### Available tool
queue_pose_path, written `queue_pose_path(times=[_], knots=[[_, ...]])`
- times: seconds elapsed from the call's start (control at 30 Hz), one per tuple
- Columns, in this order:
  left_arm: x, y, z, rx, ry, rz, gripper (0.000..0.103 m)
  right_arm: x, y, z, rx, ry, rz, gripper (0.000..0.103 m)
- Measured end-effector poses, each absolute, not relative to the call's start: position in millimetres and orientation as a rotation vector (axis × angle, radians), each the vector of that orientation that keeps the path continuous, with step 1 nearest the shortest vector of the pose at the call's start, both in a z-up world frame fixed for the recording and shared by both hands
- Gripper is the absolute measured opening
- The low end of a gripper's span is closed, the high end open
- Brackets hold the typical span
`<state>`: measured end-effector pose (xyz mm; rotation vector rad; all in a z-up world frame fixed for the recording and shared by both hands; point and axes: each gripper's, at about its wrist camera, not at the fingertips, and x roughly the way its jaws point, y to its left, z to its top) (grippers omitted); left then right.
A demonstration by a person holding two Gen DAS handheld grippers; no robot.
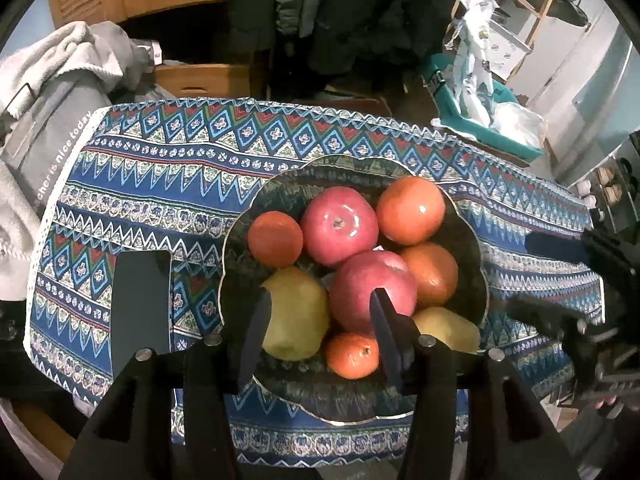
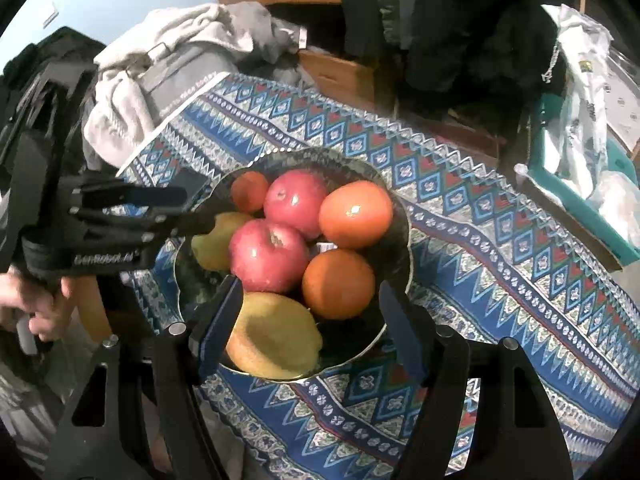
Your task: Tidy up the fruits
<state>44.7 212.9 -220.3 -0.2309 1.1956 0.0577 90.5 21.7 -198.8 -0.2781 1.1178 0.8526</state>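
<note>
Currently the left gripper [image 1: 320, 320] points steeply down over the near side of the bowl [image 1: 472, 248], its jaws apart with nothing clamped between them. Its two fingertips frame the gap where a yellow pear [image 1: 296, 316], the nearer red apple [image 1: 372, 288] and a small orange [image 1: 352, 354] meet; no pad appears to press on any fruit. The right gripper [image 2: 312, 312] also points down, jaws apart and empty, above a second yellow pear [image 2: 274, 336] at the bowl's near rim in the right wrist view. That pear lies directly below and between the right fingers, its long axis running roughly across the gap, so the right hand is the nearer one for it. All visible fruit sits inside the bowl, which rests on the patterned tablecloth [image 1: 160, 168]: two apples, several oranges and two pears, piled in contact with one another. The cloth around the bowl carries no loose fruit in either view. By judgement, the sorting is at or near completion, and any further pick would call for a straight descent onto the pear beneath the right gripper.
</note>
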Motion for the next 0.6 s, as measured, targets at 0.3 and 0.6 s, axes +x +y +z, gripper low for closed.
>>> queue_pose_path(times=[0.3, 0.6], knots=[[28, 197, -191, -0.225, 1.159, 0.040, 0.060, 91, 7, -172, -0.244, 1.072, 0.812, 0.072], [17, 175, -151, -0.173, 1.074, 0.024, 0.070, 90, -23, -127, -0.204, 0.991, 0.741, 0.078]])
